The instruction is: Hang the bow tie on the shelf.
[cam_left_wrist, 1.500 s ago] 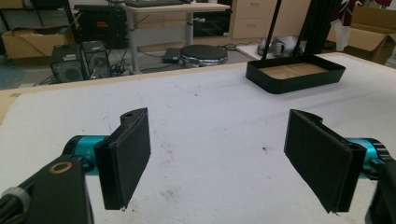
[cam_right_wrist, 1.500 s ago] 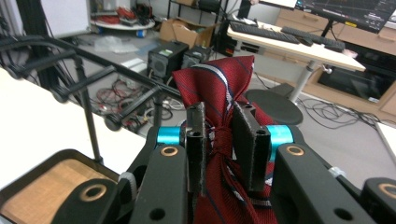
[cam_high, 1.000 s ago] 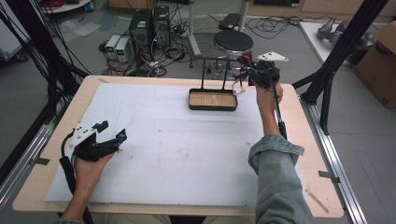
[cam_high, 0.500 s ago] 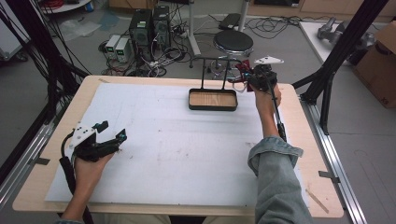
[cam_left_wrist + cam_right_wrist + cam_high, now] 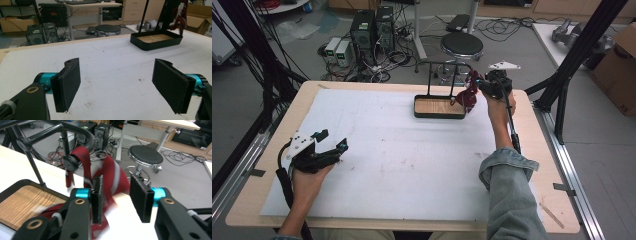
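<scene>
So the thing in play looks like a red necktie with white stripes [image 5: 112,180], draped over the black rack [image 5: 75,135] that stands in the wood-bottomed tray [image 5: 439,107], upper middle of the high view. In the right gripper view it hangs off the rail end, and part of it trails down toward the tray at the lower left of that frame.

The right hand-held gripper [image 5: 120,197] is right up on it, jaws partly open with the fabric in the gap between them; I can't tell if the pads are actually pinching it. The left hand-held gripper [image 5: 120,87] sits low left in the high view on the white surface [image 5: 402,155], jaws wide apart, holding nothing.

My guess on handling: light, floppy, smooth cloth, so it'll slide off the rail easily and sag wherever it isn't supported. I'd grab near the fold over the rail, both layers if possible.
</scene>
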Demonstrator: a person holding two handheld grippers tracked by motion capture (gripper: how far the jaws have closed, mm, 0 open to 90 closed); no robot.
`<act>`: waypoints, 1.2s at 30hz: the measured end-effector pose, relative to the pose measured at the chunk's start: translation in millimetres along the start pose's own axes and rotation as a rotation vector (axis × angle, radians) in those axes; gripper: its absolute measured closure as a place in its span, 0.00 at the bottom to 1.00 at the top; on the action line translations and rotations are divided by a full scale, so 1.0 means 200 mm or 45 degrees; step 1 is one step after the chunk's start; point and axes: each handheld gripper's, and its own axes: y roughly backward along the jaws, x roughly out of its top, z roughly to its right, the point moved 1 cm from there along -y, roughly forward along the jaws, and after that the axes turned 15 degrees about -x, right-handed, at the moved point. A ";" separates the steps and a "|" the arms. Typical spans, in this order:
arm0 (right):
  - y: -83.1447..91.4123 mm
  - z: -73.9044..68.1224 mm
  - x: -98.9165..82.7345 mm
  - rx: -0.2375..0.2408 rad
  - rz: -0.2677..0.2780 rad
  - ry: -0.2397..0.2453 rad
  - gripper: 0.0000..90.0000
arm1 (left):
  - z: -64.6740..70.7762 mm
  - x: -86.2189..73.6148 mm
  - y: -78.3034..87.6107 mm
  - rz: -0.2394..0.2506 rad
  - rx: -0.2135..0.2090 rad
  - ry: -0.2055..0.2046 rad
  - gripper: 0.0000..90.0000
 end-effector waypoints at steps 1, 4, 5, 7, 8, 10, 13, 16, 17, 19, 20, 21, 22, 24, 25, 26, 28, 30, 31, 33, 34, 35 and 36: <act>0.01 0.01 0.00 0.004 0.000 -0.009 0.69 | 0.00 0.00 0.00 0.000 0.000 -0.001 0.26; 0.03 0.04 0.00 0.010 -0.009 -0.043 0.64 | 0.00 0.00 0.00 -0.003 0.003 -0.002 0.26; 0.04 0.05 0.00 0.014 -0.007 -0.051 0.62 | 0.00 0.00 0.00 -0.002 0.001 -0.002 0.26; 0.06 0.06 0.01 0.009 -0.001 -0.068 0.59 | 0.00 0.00 0.00 0.002 0.001 -0.004 0.26; 0.08 0.07 0.01 0.014 0.001 -0.082 0.58 | 0.00 0.00 0.00 0.001 0.003 -0.005 0.26; 0.11 0.09 0.02 0.017 0.010 -0.101 0.54 | 0.01 0.00 0.00 0.002 0.002 -0.006 0.26; 0.15 0.11 0.03 0.033 0.026 -0.123 0.48 | 0.01 0.01 0.00 0.004 -0.001 -0.008 0.26; 0.19 0.13 0.04 0.051 0.045 -0.146 0.44 | 0.01 0.01 -0.01 0.004 -0.003 -0.006 0.26; 0.20 0.13 0.05 0.056 0.053 -0.153 0.43 | 0.01 0.01 -0.01 0.005 -0.003 -0.006 0.26; 0.23 0.14 0.05 0.068 0.088 -0.174 0.41 | 0.01 0.01 -0.01 0.005 -0.005 -0.008 0.26; 0.26 0.15 0.05 0.063 0.119 -0.191 0.40 | 0.01 0.01 -0.01 0.005 -0.003 -0.006 0.26; 0.27 0.15 0.05 0.066 0.132 -0.195 0.39 | 0.01 0.01 -0.01 0.004 -0.002 -0.008 0.26; 0.28 0.16 0.04 0.078 0.133 -0.205 0.38 | 0.01 0.01 -0.01 0.005 -0.002 -0.009 0.26; 0.31 0.16 0.03 0.080 0.143 -0.205 0.36 | 0.01 0.01 -0.01 0.005 -0.004 -0.011 0.26; 0.33 0.16 0.03 0.091 0.127 -0.202 0.34 | 0.01 0.01 -0.01 0.005 -0.003 -0.010 0.26; 0.34 0.17 0.02 0.097 0.120 -0.199 0.33 | 0.02 0.01 -0.01 0.006 -0.004 -0.011 0.26; 0.37 0.17 0.03 0.104 0.123 -0.194 0.32 | 0.02 0.02 -0.01 0.008 -0.005 -0.010 0.26; 0.42 0.18 0.03 0.092 0.178 -0.209 0.32 | 0.02 0.02 -0.01 0.011 -0.010 -0.012 0.26; 0.44 0.18 0.03 0.089 0.196 -0.205 0.32 | 0.02 0.02 -0.01 0.009 -0.009 -0.018 0.26; 0.47 0.19 0.01 0.090 0.204 -0.219 0.30 | 0.02 0.02 -0.02 0.011 -0.014 -0.017 0.26; 0.49 0.20 0.00 0.096 0.203 -0.225 0.27 | 0.02 0.02 -0.02 0.009 -0.013 -0.017 0.26; 0.50 0.20 0.00 0.104 0.180 -0.231 0.24 | 0.02 0.02 -0.02 0.010 -0.014 -0.017 0.26; 0.52 0.21 0.00 0.104 0.174 -0.237 0.24 | 0.02 0.02 -0.02 0.013 -0.014 -0.016 0.26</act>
